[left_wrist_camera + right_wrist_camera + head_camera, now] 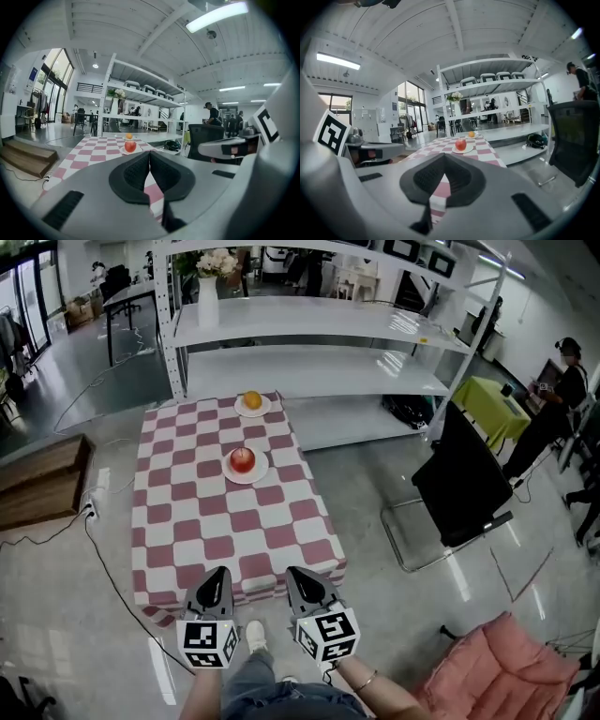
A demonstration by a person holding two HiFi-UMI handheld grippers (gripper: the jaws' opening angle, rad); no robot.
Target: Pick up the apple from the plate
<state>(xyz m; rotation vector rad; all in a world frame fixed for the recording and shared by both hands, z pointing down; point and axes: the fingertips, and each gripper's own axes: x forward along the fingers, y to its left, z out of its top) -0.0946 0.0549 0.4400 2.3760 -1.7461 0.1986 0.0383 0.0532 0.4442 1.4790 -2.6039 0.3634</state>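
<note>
A red apple point(243, 459) sits on a small white plate point(247, 474) in the middle of a table with a pink and white checked cloth point(187, 521). Behind it an orange point(252, 399) rests on a second plate. My left gripper point(222, 571) and right gripper point(293, 571) hover side by side at the table's near edge, both shut and empty, well short of the apple. The left gripper view shows the shut left gripper point(149, 153) with the apple point(130, 146) far ahead. In the right gripper view, the shut right gripper point(444, 156) points toward the apple point(461, 144).
A white metal shelf rack point(309, 334) stands behind the table, with a vase of flowers point(208, 287) on it. A black chair point(464, 479) is at the right, a pink cushion point(497, 662) at the lower right, and a wooden platform point(37, 479) at the left. A person point(562, 399) stands far right.
</note>
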